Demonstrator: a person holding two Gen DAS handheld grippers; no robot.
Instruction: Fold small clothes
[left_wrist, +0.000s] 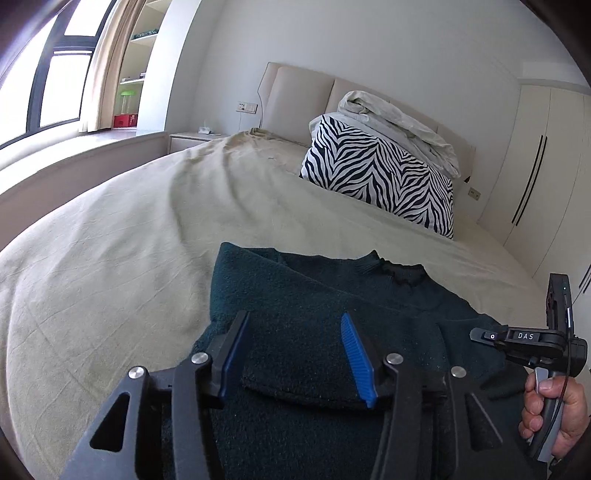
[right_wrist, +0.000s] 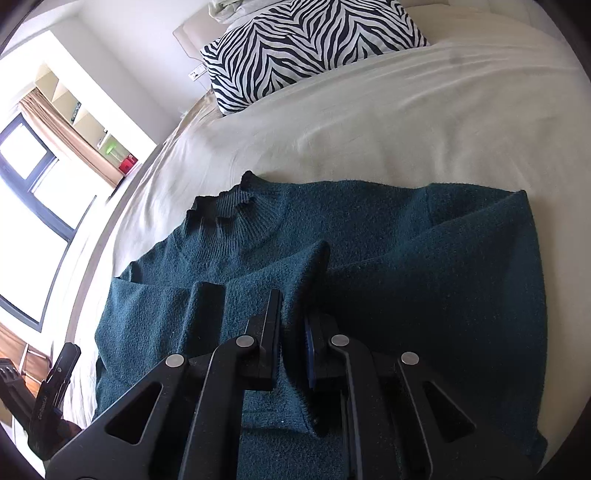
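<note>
A dark teal knit sweater (left_wrist: 332, 295) lies on the bed, collar pointing to the headboard. It also shows in the right wrist view (right_wrist: 406, 266), with both sleeves folded in over the body. My left gripper (left_wrist: 293, 325) is open, its blue pads spread over a folded sleeve cuff. My right gripper (right_wrist: 293, 306) is nearly closed, pinching a raised ridge of the sweater's sleeve (right_wrist: 310, 266). The right gripper also shows at the right edge of the left wrist view (left_wrist: 480, 334).
The bed has a cream sheet (left_wrist: 147, 240). A zebra-striped pillow (left_wrist: 380, 170) and a rolled white quilt (left_wrist: 399, 122) lie by the headboard. A window and shelves stand at the left, wardrobe doors (left_wrist: 543, 177) at the right.
</note>
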